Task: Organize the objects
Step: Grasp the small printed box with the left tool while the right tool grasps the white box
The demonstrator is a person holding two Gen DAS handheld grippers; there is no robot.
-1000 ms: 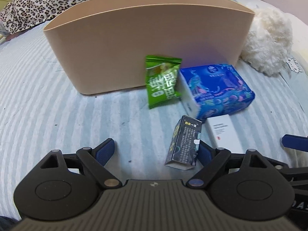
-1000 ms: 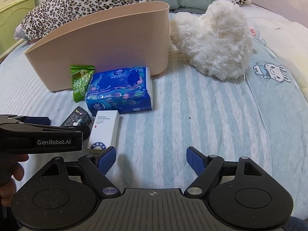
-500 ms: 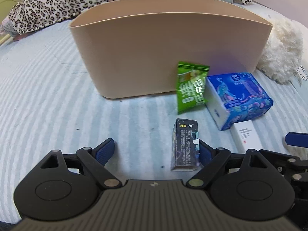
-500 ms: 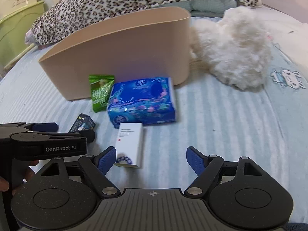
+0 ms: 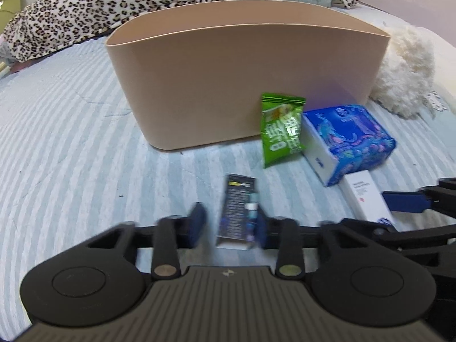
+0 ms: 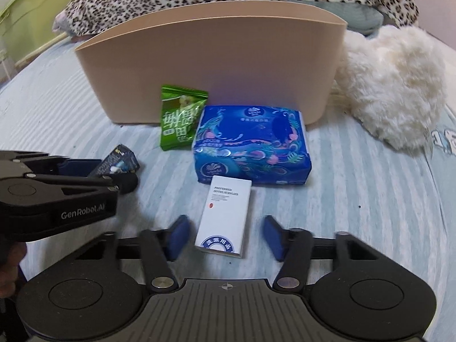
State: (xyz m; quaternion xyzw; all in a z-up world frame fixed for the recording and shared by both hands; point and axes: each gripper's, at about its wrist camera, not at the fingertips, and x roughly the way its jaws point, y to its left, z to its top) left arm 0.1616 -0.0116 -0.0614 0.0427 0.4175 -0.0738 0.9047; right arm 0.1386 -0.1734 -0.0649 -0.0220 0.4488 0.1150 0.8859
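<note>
Within the last second both grippers had narrowed, the left gripper (image 5: 229, 223) bracketing the dark box (image 5: 238, 211), the right gripper (image 6: 225, 235) around the white box (image 6: 226, 216), neither gripped, so lifts seemed imminent.

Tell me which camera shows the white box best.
The right wrist view: the white box lies whole and sharp between the open right tongs. The left wrist view shows it at the edge, partly hidden by a blue finger.

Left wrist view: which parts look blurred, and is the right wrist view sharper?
Left wrist view: the left gripper fingers and dark small box are motion-smeared, while the beige bin is crisper. Right wrist view: the white box text is readable, and the right gripper fingertips are only slightly soft.
</note>
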